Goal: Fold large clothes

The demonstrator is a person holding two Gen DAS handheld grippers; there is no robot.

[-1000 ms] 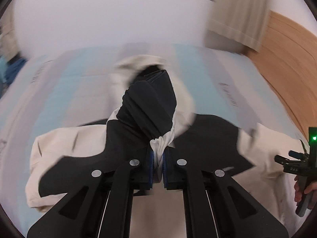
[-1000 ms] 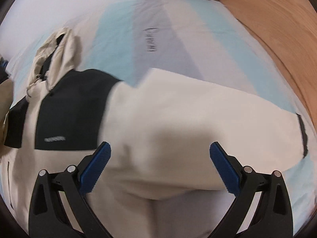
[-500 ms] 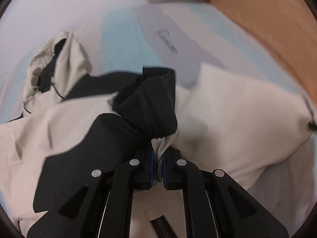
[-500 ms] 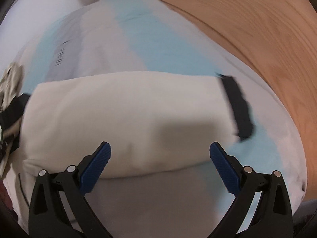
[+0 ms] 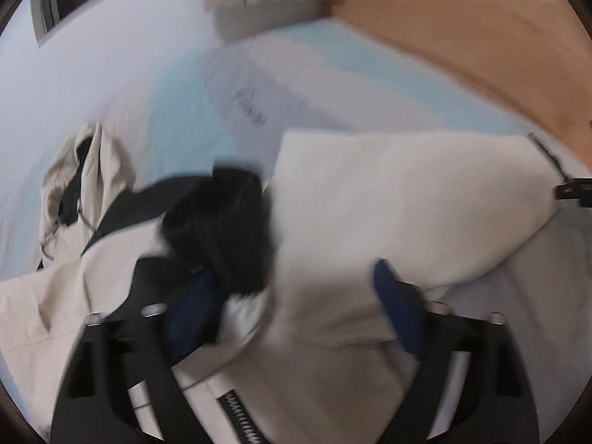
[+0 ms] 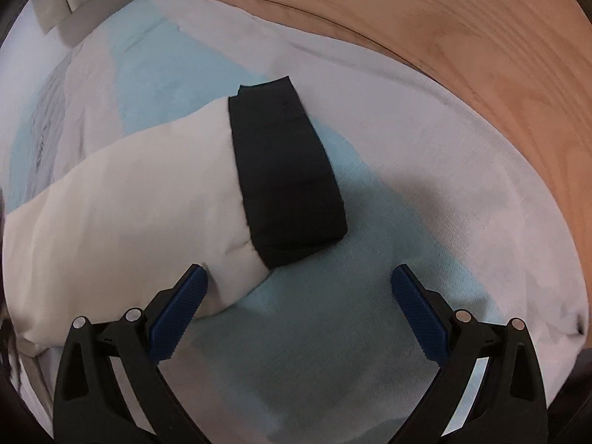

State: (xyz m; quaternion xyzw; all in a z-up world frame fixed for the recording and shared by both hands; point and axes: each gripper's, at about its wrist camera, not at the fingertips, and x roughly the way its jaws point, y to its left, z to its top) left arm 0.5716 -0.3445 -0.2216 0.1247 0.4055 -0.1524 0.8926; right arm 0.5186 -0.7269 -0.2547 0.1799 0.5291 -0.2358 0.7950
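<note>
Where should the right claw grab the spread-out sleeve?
At the black cuff, from above, pads across its width. It lies flat on the bedspread at the sleeve end, just ahead of the open right claw.

left gripper: the fingers, clamped a second ago on the jacket's bunched black cuff, are now opening and the cuff drops free onto the cream jacket. right gripper: now over the other sleeve's black cuff rather than the jacket body.
</note>
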